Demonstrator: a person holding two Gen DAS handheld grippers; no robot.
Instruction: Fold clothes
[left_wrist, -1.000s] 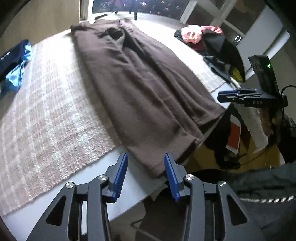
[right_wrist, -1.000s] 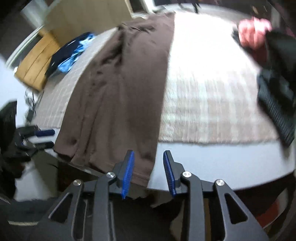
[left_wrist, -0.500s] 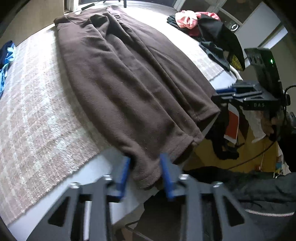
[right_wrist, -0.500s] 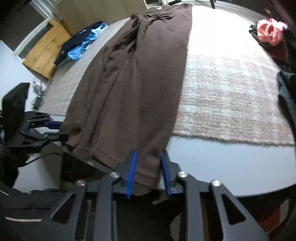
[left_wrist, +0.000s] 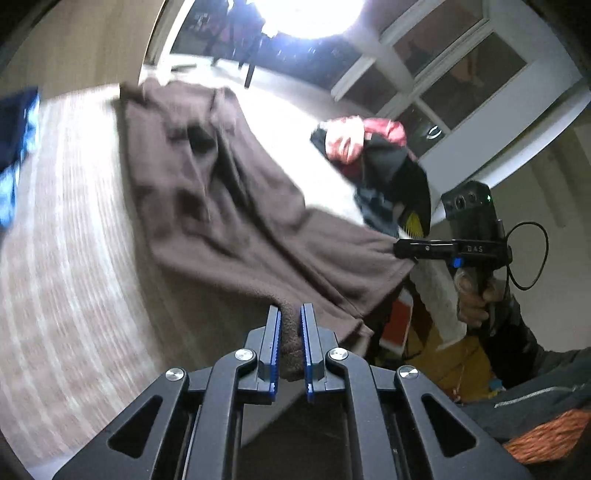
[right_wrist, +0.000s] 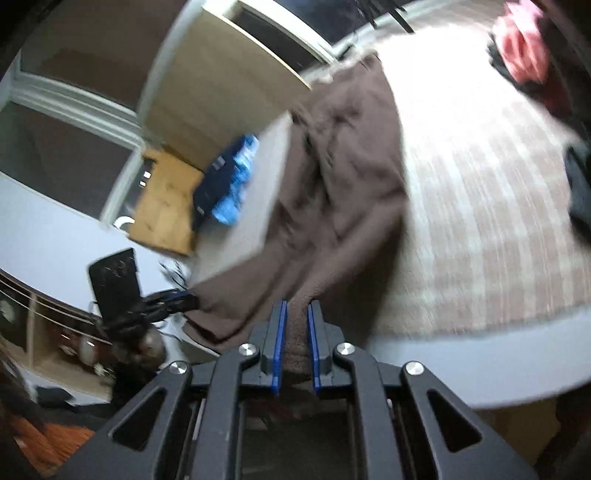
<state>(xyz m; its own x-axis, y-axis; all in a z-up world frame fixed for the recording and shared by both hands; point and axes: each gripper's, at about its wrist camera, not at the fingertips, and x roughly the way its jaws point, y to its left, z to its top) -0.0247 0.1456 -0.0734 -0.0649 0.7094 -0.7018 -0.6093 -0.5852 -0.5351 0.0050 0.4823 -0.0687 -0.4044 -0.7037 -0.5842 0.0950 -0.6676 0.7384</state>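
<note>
A long brown fleece garment (left_wrist: 229, 206) lies lengthwise on the checked table cover, its near hem raised off the table. My left gripper (left_wrist: 290, 314) is shut on one hem corner, brown fabric bunched between its blue pads. In the left wrist view the right gripper (left_wrist: 400, 248) pinches the other hem corner at the right. In the right wrist view the brown garment (right_wrist: 343, 184) runs away from me, and my right gripper (right_wrist: 295, 310) is shut on its hem. The left gripper (right_wrist: 184, 297) shows at the left, holding the far corner.
A pink-and-white checked cover (left_wrist: 66, 258) spreads over the white table (right_wrist: 517, 365). A pile of red, pink and black clothes (left_wrist: 373, 155) sits at the table's right. Blue clothing (right_wrist: 229, 184) lies at the left side. A person's hand (left_wrist: 474, 295) grips the right handle.
Both grippers have shut on the garment's near hem corners and lifted them off the table edge. The views have tilted upward and the fabric now hangs taut between the grippers.
</note>
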